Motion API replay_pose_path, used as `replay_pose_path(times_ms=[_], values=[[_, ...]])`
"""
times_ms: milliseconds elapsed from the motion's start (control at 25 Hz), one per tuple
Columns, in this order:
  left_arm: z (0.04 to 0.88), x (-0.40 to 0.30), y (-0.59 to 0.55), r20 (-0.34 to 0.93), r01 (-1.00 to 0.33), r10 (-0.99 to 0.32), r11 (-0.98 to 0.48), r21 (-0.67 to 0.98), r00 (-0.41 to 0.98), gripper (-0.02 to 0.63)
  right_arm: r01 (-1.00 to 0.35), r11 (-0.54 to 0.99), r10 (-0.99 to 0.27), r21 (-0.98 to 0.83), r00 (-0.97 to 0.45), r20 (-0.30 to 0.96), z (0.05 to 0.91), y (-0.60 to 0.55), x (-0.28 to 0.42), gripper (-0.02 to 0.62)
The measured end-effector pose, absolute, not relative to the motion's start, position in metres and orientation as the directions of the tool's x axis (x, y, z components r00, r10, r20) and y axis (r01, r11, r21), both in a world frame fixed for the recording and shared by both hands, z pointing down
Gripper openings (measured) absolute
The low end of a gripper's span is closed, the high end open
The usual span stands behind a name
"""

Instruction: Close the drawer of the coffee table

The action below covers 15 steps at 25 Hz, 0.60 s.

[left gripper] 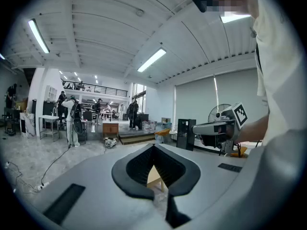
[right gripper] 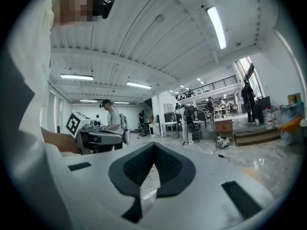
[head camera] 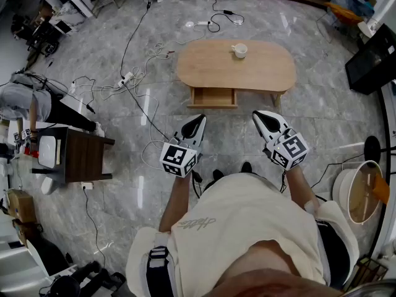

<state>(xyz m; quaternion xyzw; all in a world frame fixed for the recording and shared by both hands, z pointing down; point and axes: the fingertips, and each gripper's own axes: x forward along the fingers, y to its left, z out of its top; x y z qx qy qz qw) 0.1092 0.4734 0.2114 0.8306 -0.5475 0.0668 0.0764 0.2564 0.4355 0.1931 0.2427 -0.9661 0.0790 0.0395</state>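
An oval wooden coffee table (head camera: 266,67) stands on the grey marble floor ahead of me, with a white cup (head camera: 239,50) on its top. Its drawer (head camera: 213,97) is pulled out of the near side, left of centre. My left gripper (head camera: 199,119) points at the drawer from a short way back, jaws together and holding nothing. My right gripper (head camera: 257,114) hovers level with it to the right, also shut and empty. In the left gripper view a sliver of the wooden table (left gripper: 153,176) shows behind the left gripper (left gripper: 154,145). The right gripper (right gripper: 154,143) has its tips meeting too.
Cables and a power strip (head camera: 127,77) trail over the floor left of the table. A dark side table (head camera: 83,156) stands at the left, near a bent-over person (head camera: 28,101). A black box (head camera: 371,57) and a round white tub (head camera: 362,190) stand at the right.
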Motion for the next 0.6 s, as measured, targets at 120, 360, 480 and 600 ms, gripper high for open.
replay_pose_path(times_ms=[120, 360, 480, 600], values=[[0.213, 0.1, 0.472, 0.191, -0.92, -0.901, -0.386, 0.064, 0.391, 0.005, -0.477, 0.867, -0.468, -0.142, -0.879, 0.094, 0.19, 0.432, 0.245, -0.008], [0.216, 0.07, 0.47, 0.196, -0.918, -0.896, -0.389, 0.083, 0.398, 0.005, -0.5, 0.845, -0.492, -0.189, -0.866, 0.087, 0.193, 0.42, 0.217, -0.006], [0.223, 0.055, 0.473, 0.205, -0.915, -0.892, -0.391, 0.1, 0.404, 0.005, -0.507, 0.836, -0.498, -0.211, -0.862, 0.096, 0.198, 0.421, 0.203, -0.006], [0.227, 0.04, 0.476, 0.195, -0.912, -0.891, -0.396, 0.106, 0.41, 0.005, -0.508, 0.842, -0.498, -0.183, -0.862, 0.101, 0.2, 0.423, 0.191, -0.006]])
